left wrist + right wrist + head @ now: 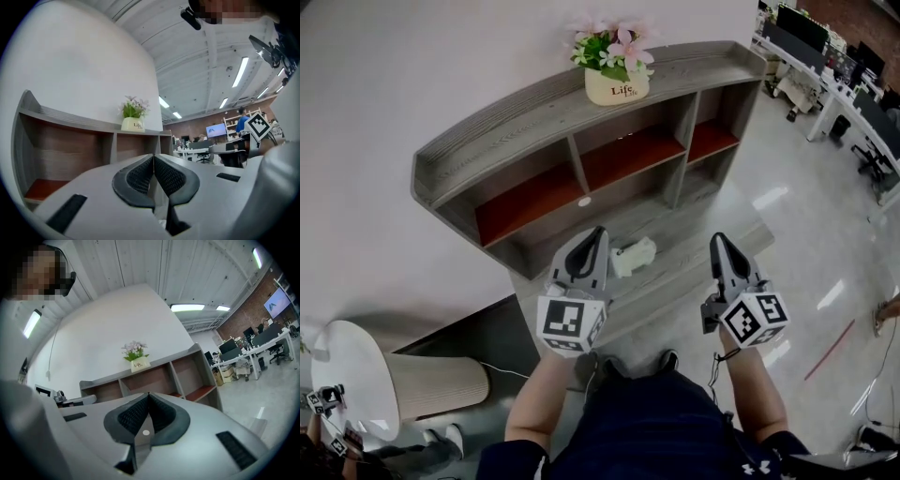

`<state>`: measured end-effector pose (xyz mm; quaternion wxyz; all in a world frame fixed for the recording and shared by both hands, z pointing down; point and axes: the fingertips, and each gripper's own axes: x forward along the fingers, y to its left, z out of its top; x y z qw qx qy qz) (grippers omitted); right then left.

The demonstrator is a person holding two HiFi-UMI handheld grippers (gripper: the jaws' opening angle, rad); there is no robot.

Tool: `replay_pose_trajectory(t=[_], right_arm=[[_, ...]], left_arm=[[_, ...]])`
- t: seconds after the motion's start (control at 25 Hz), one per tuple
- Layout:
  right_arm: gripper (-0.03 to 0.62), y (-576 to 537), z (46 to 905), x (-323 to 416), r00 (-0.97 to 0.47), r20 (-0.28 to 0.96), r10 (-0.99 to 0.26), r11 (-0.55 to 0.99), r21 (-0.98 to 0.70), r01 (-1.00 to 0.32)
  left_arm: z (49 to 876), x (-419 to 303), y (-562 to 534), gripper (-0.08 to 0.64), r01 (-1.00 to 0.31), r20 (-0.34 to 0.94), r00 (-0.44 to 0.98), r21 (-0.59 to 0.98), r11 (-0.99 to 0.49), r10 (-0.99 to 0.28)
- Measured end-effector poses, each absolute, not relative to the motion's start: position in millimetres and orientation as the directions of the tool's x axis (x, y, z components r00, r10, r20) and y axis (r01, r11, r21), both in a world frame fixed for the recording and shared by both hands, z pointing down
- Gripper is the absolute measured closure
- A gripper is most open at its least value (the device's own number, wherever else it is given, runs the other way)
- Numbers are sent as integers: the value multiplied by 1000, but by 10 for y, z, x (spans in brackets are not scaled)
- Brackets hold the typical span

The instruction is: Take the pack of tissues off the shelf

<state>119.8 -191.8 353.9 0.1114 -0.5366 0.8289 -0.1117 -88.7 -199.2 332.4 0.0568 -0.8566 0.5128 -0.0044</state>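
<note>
Fingers (pixel 136 177) of left gripper (pixel 598 234) pressed together, nothing betw. them; right gripper (pixel 719 240) same, closed & empty. Tissue pack (pixel 634 256) lies on shelf (pixel 487 141), lowest board, near front. Prob. light, soft, slippery wrap: pinch across its middle, gently.

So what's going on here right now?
A person faces the grey wooden shelf unit with a gripper in each hand. The left gripper and right gripper are both shut, nothing between their jaws. The small white pack of tissues lies on the shelf's lower ledge, beside the left gripper's tip in the head view, unheld. A cream pot of pink flowers sits on top.
</note>
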Motion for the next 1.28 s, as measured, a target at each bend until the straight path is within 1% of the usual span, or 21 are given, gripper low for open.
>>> replay_pose_trajectory(t=[0.16,0.52,0.84,1.28], right_arm=[[581,-1854,3357,1198,-382,-126,-916,402,-265,-877],[581,-1728,3098,1253,-353,-193,-915,386,-170,-907],[580,-1683,3013,1235,-357,-216,-909,387,-117,-915],[581,-1736,3010,1245,-357,-211,-910,384,-109,-917]], left_arm=[[3193,-942,-1979,540,-882,-63,470,-62,-467,-880],[2982,-916,-1871,540,-880,-111,474,-77,-468,-873],[2945,-933,-1885,540,-882,-122,471,-75,-465,-874],[2965,-915,-1976,540,-877,-110,480,-72,-475,-870]])
